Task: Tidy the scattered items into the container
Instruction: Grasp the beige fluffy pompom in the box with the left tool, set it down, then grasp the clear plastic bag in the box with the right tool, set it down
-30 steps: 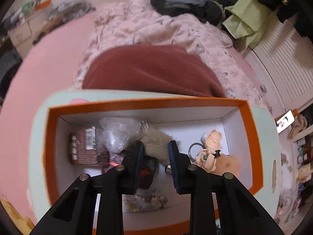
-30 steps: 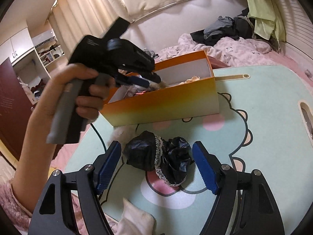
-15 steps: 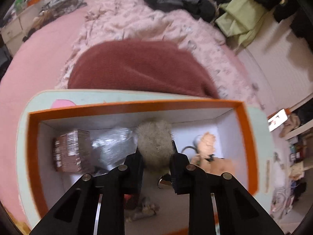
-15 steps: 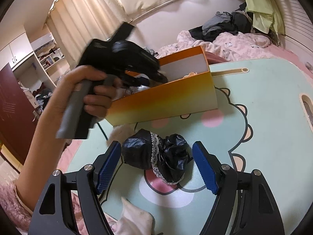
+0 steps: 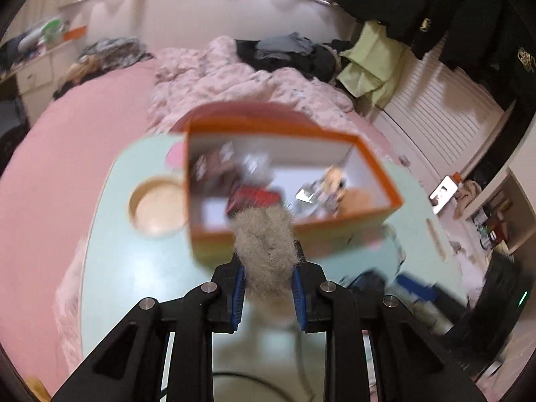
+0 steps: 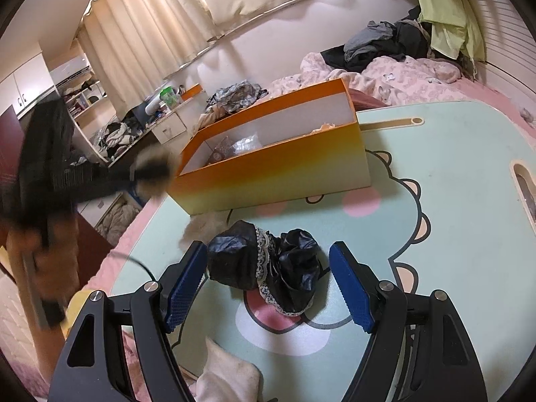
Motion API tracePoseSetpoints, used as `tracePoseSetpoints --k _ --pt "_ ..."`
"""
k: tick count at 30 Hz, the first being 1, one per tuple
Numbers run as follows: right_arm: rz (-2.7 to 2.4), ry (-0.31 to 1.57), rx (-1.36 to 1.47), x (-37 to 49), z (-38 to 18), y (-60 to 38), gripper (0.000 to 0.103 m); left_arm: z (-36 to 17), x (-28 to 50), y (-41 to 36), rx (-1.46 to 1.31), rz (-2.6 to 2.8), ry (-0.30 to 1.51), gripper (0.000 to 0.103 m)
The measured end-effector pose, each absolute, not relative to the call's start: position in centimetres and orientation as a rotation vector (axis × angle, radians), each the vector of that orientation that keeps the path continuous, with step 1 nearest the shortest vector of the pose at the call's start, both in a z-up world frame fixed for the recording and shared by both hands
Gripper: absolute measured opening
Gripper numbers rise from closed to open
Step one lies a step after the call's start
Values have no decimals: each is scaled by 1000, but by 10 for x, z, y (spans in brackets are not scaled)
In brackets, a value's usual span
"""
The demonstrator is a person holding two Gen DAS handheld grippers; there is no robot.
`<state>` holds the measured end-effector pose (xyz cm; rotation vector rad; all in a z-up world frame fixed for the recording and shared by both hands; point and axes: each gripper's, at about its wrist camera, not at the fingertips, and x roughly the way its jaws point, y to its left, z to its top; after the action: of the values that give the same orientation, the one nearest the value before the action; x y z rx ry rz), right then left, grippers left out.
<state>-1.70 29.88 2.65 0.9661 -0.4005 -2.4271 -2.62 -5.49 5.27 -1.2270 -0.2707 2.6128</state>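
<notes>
Two hand-held grippers over a mint-green cartoon-printed table top (image 6: 462, 181). Left gripper (image 5: 267, 293): blue pads clamped on a beige furry pompom (image 5: 265, 248), which bulges out above the fingertips. One second ago this gripper was lowered inside the orange open-topped cardboard box (image 5: 375, 167) with its jaws apart around the fluff; its jaws have since closed on the pompom, and it has pulled back, so that the box now lies ahead of it and the pompom hangs in front of the box's near wall, outside the box. A round cream-coloured bowl (image 5: 157, 206), unseen before, now shows to the left of the box. Right gripper (image 6: 268, 284): unchanged, jaws wide apart on either side of a crumpled black lace-trimmed fabric piece (image 6: 268, 264) lying on the table, pads not pressing it.

Motion blur smears the left wrist view; the box contents, a reddish item, a clear wrapper and a pale figurine among them, cannot be identified with certainty. In the right wrist view the left gripper and the person's hand (image 6: 43, 254) are dark streaks at the left edge. A pale fluffy scrap (image 6: 202, 229) beside the box is partly hidden by the black fabric.
</notes>
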Motion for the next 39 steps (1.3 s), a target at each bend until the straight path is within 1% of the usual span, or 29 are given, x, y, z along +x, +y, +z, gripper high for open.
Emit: tracePoseSetpoints --k 2,5,7,9,11,12,13,15,19,22,23,25,28,30,32,33,34,36,37,39 --pt "-2423 -397 979 -17 26 298 75 33 -29 -61 -1268 2603 -299 23" --pt "-2427 -389 985 -16 26 297 75 9 -33 -55 -1310 2611 -217 23" --pt "-2432 -382 981 -14 28 296 75 8 -26 -44 -1254 2627 -125 24" --pt "-2435 -380 983 -13 28 295 75 12 -20 -33 -1225 2611 -74 25" --pt "-2440 -380 983 -14 28 295 75 17 -14 -24 -1198 2572 -45 30" --pt "-2446 -385 982 -14 29 296 75 18 -11 -21 -1184 2577 -16 37" --pt "-2455 -394 981 -14 29 298 75 19 -8 -19 -1172 2595 14 52" --pt "-2470 -422 969 -15 31 304 75 22 -1 -19 -1128 2655 46 72" --pt "-2501 -431 908 -21 52 310 75 31 17 -24 -1000 2714 2 75" --pt "-2487 -419 896 -40 82 297 75 32 30 -18 -919 2752 41 81" --pt "-2477 -404 918 -50 90 289 75 31 34 -15 -894 2770 58 82" --pt "-2458 -308 1033 -79 102 262 75 27 42 -7 -859 2795 105 85" --pt "-2401 -127 1199 -126 101 216 75 27 50 6 -825 2848 208 86" --pt "-2336 -61 1243 -154 99 191 75 29 53 5 -776 2870 204 86" --pt "-2324 -3 1309 -180 91 177 75 31 57 -3 -741 2883 166 88" --pt "-2311 18 1349 -190 85 173 72 30 57 -8 -739 2886 137 91" --pt "-2285 26 1384 -197 80 171 63 29 56 -14 -746 2887 98 92" --pt "-2185 68 1487 -210 64 162 62 25 50 -22 -774 2880 30 92" --pt "-2161 101 1519 -214 57 158 59 23 48 -25 -794 2871 2 92" --pt "-2195 114 1528 -220 52 160 56 18 44 -26 -829 2853 -26 92"
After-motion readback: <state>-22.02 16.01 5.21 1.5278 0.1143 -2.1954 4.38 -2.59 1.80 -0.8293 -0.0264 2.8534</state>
